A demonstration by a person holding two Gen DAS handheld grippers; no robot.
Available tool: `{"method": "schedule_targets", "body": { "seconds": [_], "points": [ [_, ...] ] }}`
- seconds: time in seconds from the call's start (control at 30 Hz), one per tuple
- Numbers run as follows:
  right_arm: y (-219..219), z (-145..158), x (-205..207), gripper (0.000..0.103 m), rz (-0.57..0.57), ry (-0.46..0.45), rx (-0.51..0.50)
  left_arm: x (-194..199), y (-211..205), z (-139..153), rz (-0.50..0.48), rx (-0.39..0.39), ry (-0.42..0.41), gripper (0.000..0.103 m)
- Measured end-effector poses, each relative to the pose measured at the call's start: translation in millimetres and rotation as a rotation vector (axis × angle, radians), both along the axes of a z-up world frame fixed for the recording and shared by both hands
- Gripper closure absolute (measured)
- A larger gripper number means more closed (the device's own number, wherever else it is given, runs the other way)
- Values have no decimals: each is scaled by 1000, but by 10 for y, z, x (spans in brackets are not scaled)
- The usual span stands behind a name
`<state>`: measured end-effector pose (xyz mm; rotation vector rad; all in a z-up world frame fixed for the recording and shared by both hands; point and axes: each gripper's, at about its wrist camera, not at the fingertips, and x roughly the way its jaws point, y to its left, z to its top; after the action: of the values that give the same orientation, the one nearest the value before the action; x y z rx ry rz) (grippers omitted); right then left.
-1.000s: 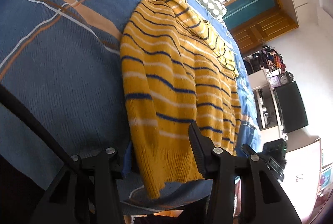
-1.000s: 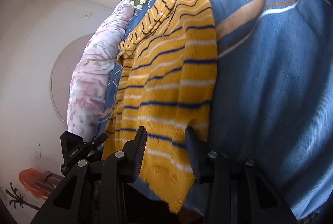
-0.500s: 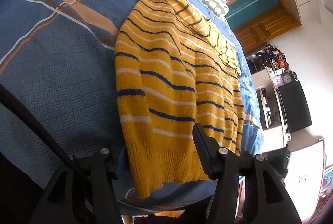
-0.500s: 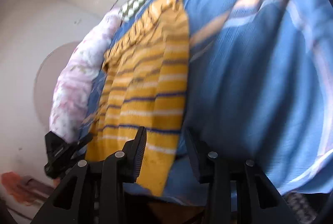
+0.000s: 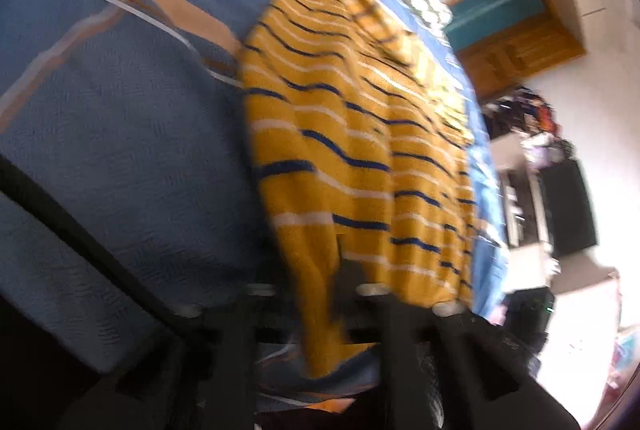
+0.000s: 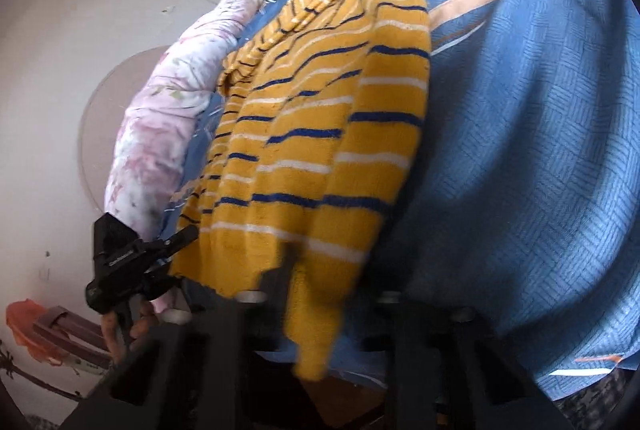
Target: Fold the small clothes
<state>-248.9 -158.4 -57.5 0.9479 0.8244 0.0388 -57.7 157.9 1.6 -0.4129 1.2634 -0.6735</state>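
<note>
both tongs (image 5: 316, 294) (image 6: 320, 282) reach level over the bed (image 6: 540, 150), clamped on the sweater (image 6: 320, 150) hem.

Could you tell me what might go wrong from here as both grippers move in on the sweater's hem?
1. The sweater hem hangs past the bed edge, so a tug could drag it off.
2. Both views are blurred by motion, so the left hand-held gripper or the right hand-held gripper might pinch one layer only.
3. A finger could catch the blanket underneath too.
</note>
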Motion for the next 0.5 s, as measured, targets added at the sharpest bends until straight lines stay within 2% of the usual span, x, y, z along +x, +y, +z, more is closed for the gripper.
{"method": "schedule_targets", "body": {
  "seconds": [0.13,0.3,0.43,0.5],
  "points": [
    [-90,219,-151,95,4,-63,8,-136,227,299,46,-32,-59,97],
    [-78,620,-599,97,52,-151,-26,-554,508,692,36,-65,-160,97],
    [18,544,-818,97,87,-115,-66,-743,561,685,26,-11,-214,98],
    [-12,438,-813,97,85,-93,-54,-669,545,636,30,12,-200,98]
  ]
}}
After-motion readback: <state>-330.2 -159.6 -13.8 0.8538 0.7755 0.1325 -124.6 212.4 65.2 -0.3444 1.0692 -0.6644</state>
